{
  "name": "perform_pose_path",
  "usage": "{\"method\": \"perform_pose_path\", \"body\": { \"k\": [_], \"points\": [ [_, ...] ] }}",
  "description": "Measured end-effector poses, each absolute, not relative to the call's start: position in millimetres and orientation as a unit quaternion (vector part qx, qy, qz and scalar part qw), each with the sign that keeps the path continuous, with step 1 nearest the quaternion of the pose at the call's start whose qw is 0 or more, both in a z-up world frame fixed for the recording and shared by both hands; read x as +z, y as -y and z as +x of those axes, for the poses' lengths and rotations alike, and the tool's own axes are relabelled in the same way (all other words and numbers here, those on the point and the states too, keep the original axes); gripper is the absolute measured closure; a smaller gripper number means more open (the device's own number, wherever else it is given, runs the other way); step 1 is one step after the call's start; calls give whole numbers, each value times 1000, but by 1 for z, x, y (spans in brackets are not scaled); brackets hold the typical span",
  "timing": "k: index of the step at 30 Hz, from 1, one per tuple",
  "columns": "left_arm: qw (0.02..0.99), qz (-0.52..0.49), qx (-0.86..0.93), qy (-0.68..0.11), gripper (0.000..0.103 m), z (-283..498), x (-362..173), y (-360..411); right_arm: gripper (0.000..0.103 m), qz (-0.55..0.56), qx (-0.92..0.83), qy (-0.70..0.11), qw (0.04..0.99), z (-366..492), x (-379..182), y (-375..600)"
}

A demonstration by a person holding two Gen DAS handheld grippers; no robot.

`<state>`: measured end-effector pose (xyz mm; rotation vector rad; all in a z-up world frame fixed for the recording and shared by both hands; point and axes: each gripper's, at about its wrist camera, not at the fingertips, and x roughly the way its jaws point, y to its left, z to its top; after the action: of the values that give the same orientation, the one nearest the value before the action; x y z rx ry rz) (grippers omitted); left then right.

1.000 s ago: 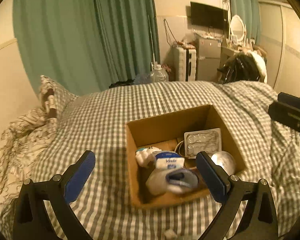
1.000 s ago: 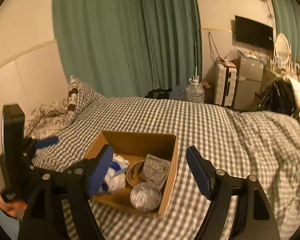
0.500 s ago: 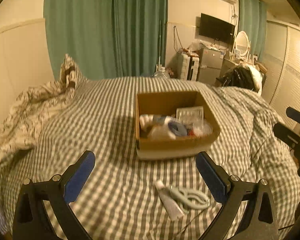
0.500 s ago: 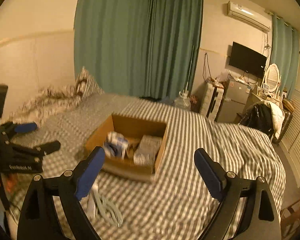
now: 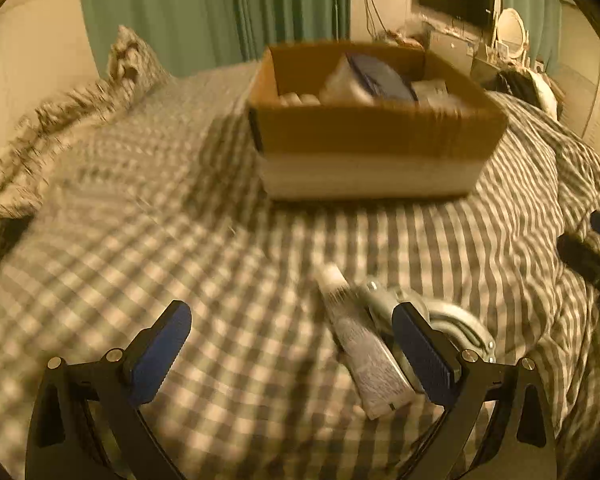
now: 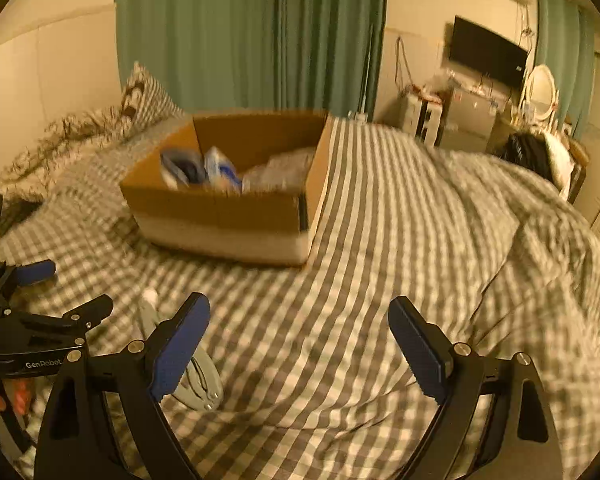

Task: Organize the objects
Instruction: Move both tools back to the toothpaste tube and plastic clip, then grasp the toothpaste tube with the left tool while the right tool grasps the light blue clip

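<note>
An open cardboard box [image 5: 376, 136] stands on the checked bedspread and holds blue-and-white packets and a clear blister pack. In front of it lie a white tube [image 5: 360, 344] and a pale grey scissor-like tool [image 5: 452, 320], side by side. My left gripper [image 5: 292, 352] is open and low over the bedspread; its right finger hangs just over the tube and tool, with nothing gripped. My right gripper [image 6: 300, 344] is open wide over bare bedspread, the tube [image 6: 148, 304] and tool [image 6: 204, 384] at its left finger. The box [image 6: 228, 212] is ahead on the left.
A crumpled patterned duvet and pillow [image 5: 132, 60] lie at the left by green curtains. The bedspread bunches into folds on the right [image 6: 520, 216]. A dresser, TV and mirror stand beyond the bed. The left gripper [image 6: 60, 292] shows at the right wrist view's left edge.
Both grippers have come down and back from over the box to just above the bedspread in front of it. The tube and the grey tool have come into view. The right jaws have widened.
</note>
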<state>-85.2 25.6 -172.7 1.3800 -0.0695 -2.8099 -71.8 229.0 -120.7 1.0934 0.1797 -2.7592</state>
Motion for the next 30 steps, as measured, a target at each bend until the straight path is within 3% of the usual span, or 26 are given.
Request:
{"method": "perform_pose_path", "body": {
  "k": [4,10,12,15,16,30],
  "points": [
    [-20,454,-890,31,7,-85,-191,-41,12,388,-917,-61,76,-73,-141,-231],
    [-22,483,-875,29,38,-90,-214,-37,12,387,-918,-57,64,-71,-141,-235],
    [-27,488,-872,19,40,-93,-216,-35,12,386,-919,-57,63,-70,-141,-234],
    [-22,485,-874,19,63,-100,-219,-38,12,393,-916,-52,63,-69,-144,-232],
    [-23,479,-878,14,76,-102,-218,-38,12,395,-915,-51,65,-69,-145,-231],
    [-38,428,-903,-29,77,-88,-160,4,12,419,-890,-99,150,-66,-151,-182]
  ]
}}
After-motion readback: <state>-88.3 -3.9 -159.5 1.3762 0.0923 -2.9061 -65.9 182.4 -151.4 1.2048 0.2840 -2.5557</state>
